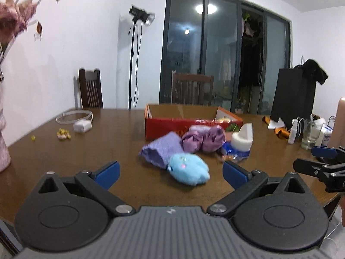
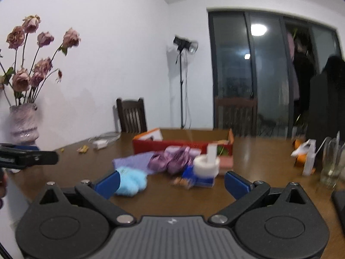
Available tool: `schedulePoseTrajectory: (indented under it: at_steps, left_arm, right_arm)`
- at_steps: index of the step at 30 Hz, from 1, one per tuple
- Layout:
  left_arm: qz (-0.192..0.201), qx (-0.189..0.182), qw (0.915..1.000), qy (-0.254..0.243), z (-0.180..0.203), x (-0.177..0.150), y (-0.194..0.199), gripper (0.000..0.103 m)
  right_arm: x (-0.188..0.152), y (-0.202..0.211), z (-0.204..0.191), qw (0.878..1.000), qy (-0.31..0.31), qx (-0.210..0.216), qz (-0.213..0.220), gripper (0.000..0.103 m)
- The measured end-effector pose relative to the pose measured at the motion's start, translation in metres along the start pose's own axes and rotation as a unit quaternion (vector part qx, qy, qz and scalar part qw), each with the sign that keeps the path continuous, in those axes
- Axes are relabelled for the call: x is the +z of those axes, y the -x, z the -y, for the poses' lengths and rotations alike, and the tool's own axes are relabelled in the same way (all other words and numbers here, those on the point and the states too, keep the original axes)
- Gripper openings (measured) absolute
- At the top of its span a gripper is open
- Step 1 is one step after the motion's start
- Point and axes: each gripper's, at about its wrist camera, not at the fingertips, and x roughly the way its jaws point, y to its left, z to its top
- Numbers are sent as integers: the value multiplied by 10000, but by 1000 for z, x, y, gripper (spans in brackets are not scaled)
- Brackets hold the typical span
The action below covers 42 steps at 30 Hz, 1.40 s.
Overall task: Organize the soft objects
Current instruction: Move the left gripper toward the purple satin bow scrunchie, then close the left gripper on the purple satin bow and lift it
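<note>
Sky-blue plush toy (image 1: pixel 188 169). Lilac ribbed sock (image 1: pixel 161 150) at its 11 o'clock. Two shiny purple fabric bundles (image 1: pixel 201 140). Red-orange cardboard box (image 1: pixel 172 125), brown inside. White foam pieces (image 1: pixel 242 139) on a blue packet (image 2: pixel 203 178). Dark brown table (image 1: pixel 107 133). Blue gripper pads (image 1: pixel 107 172).

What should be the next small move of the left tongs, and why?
Probably ease the left tongs forward and down around the light blue plush toy. Both tongs are open and hold nothing. The toy lies on the table nearest the left tongs, almost between their blue fingers, in front of the red cardboard box where soft things seemingly go.
</note>
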Motion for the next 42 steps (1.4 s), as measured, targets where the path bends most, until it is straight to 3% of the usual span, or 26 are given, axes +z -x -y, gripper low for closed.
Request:
schedulePoseTrajectory:
  at_steps: [4,11,15,20,23,26,28,29,31,32,33,36,42]
  left_arm:
    - [-201,-79,9997,79,-2,-1,-23,103]
    - [-501,-370,9980,46,0,4,-73,102]
    - [-718,-434,9958,371,-6,12,-109,86]
    - [-544,-865,9943,300,1,40,-152,78]
    - [-888,-905,9916,251,6,54,-195,73]
    - [-1299,-817,9877,298,7,62,-235,66]
    - [-1375,-821,9869,214,8,64,-254,65]
    - [-1458,-806,9859,184,9,63,-262,61]
    - [-1615,-792,9835,180,9,59,-276,44]
    - [-1697,-828,9818,213,7,56,-281,29]
    - [-1722,-947,9801,286,5,54,-284,22]
    - [-1641,-1017,9806,348,3,51,-284,18]
    - [-1413,-1080,9837,244,7,62,-266,14]
  right_arm:
    - [0,-17,5,9998,-73,-137,-109,102]
    - [5,-64,22,9976,-478,35,-501,84]
    - [9,-95,25,9957,-574,250,-678,74]
    - [27,-138,32,9952,-628,307,-689,70]
    - [37,-170,31,9963,-425,324,-673,59]
    - [41,-202,27,9961,-233,68,-844,47]
    - [40,-221,25,9949,-202,63,-988,45]
    - [39,-230,23,9943,-170,46,-1056,42]
    - [38,-244,20,9933,-20,-49,-1152,40]
    - [37,-249,19,9929,29,-71,-1188,37]
    - [36,-252,19,9928,64,-85,-1193,30]
    - [36,-260,18,9926,247,-168,-1180,10]
    - [43,-254,23,9948,150,-31,-1005,6]
